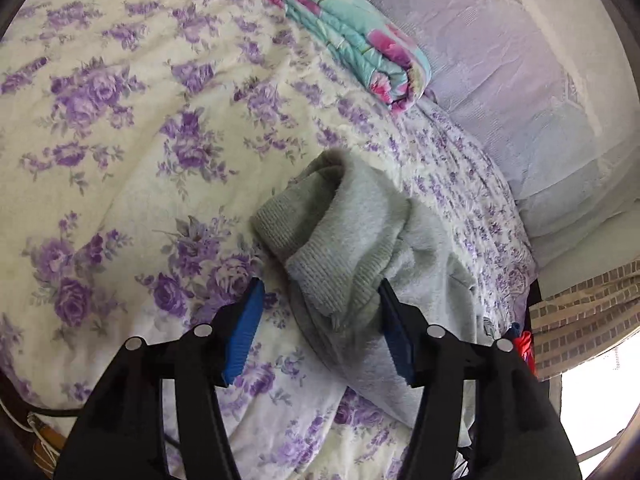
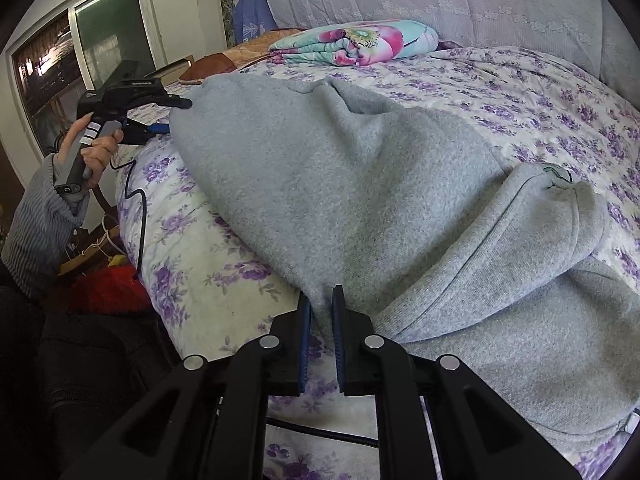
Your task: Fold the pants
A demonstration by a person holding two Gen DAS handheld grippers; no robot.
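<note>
because the grey pants (image 2: 360,184) lie sprawled across the near side of the bed (image 2: 540,92), each claw works one end. the right claw (image 2: 321,308) has its blue pads drawn narrow on a pinch of fleece at the near edge of the garment, seemingly close to the waistband fold, which judging by the task anchors that end for a fold. the left claw (image 1: 320,300) stands wide, its pads either side of the ribbed cuffs (image 1: 320,264) without gripping them; in the right wrist view the left claw (image 2: 172,116) sits at the far leg end, held in the person's left hand (image 2: 100,148).

the cuffs look bunched and partly turned over, so a clean grasp of both layers may take care. open bedspread stretches beyond the pants toward the rolled floral quilt (image 2: 360,42), giving room to lay the fold. the bed's near edge drops off just beside the right claw, so fabric could slide off there.
</note>
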